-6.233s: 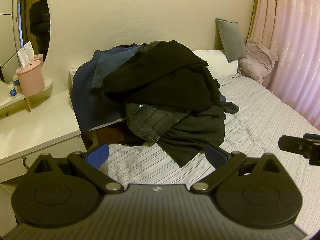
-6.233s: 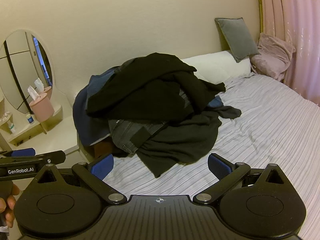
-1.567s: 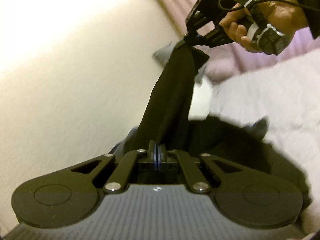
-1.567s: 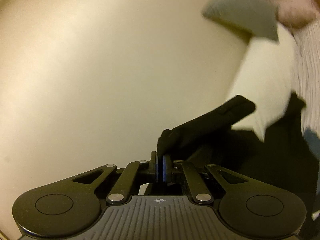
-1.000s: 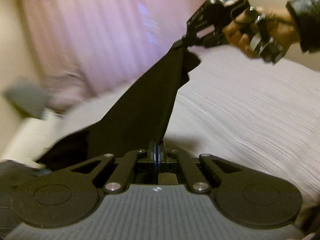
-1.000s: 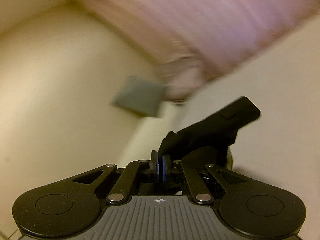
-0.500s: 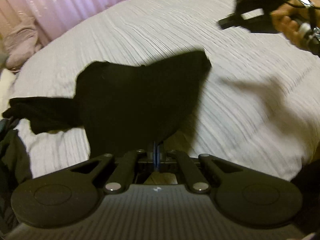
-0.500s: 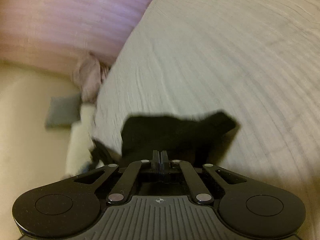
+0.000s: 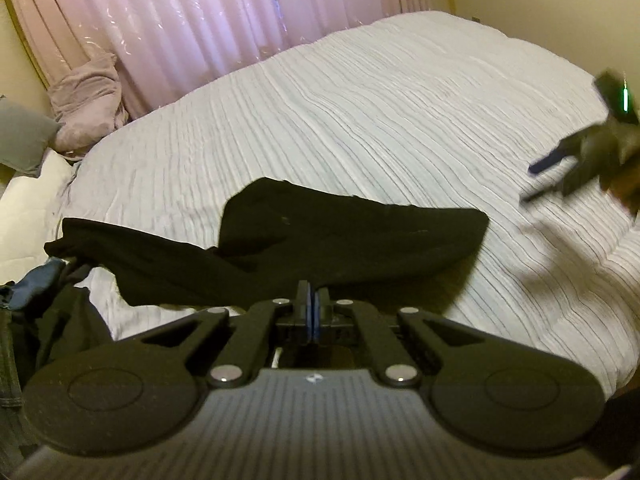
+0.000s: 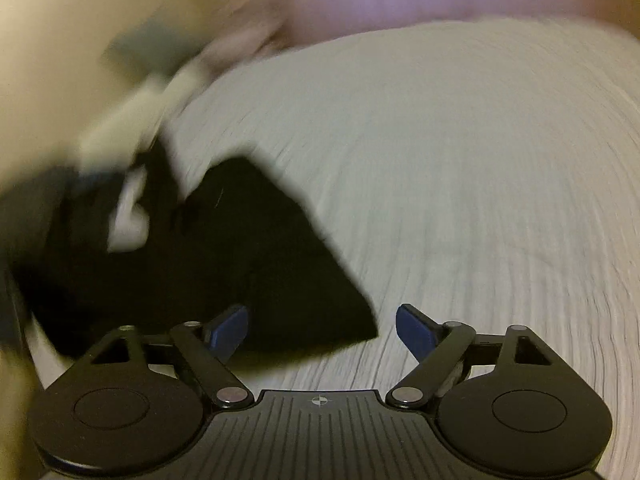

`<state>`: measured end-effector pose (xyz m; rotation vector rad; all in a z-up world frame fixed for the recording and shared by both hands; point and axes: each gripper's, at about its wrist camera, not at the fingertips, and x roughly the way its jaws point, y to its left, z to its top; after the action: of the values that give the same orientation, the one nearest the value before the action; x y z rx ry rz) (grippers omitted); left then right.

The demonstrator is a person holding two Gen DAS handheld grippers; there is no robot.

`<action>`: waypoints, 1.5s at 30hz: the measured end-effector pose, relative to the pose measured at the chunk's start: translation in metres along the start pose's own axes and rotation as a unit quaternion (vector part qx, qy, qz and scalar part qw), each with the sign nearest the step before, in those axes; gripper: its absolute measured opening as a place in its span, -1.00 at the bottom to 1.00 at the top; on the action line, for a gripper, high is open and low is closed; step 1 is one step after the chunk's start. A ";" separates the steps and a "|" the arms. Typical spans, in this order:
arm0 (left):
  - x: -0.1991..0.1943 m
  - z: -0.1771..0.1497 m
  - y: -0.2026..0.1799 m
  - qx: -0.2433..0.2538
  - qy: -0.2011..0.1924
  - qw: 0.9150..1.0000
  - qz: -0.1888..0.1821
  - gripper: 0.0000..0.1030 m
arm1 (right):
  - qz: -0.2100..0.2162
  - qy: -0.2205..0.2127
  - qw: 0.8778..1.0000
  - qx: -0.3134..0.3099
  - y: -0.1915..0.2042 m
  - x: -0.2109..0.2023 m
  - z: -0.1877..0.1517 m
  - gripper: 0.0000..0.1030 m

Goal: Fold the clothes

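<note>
A pink curtain [image 9: 208, 16] hangs behind the bed [image 9: 400, 112], with a crumpled mauve cloth [image 9: 86, 104] and a grey pillow [image 9: 22, 142] at its head and a heap of dark clothes [image 9: 52, 320] at the left edge of the left wrist view. The black garment [image 9: 320, 240] lies spread on the striped white cover, its long axis running across the bed, one narrow end trailing toward the heap. The left gripper [image 9: 309, 308] has its jaws pressed together on the garment's near edge. The right gripper [image 10: 322, 330] is blurred, its jaws spread wide, holding nothing, just above the garment's corner.
</note>
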<state>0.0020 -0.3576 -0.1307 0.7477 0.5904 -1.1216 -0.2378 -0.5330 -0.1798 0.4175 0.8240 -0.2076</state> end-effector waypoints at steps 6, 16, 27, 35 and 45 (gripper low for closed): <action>-0.003 -0.003 0.021 -0.016 0.005 1.000 0.005 -1.00 | -0.079 0.028 0.937 -0.338 0.067 0.089 -0.050 0.63; -0.019 0.004 0.014 -0.048 0.016 0.997 0.056 -1.00 | -0.070 -0.006 0.887 -0.457 0.087 0.120 -0.038 -0.90; -0.099 0.050 0.002 -0.025 -0.133 0.988 0.081 -1.00 | -0.156 -0.134 0.900 -0.384 0.082 -0.085 0.033 -0.97; -0.209 0.024 0.013 0.033 -0.287 0.957 0.019 -1.00 | -0.286 -0.212 0.868 -0.346 0.174 -0.260 -0.013 -0.97; -0.369 0.011 0.017 0.071 -0.435 0.898 -0.017 -0.99 | -0.406 -0.291 0.808 -0.311 0.342 -0.466 -0.096 -0.97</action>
<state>-0.1039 -0.1496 0.1563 0.2878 -0.2423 -1.3975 -0.4959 -0.1747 0.2053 -0.6404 0.3656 -0.7923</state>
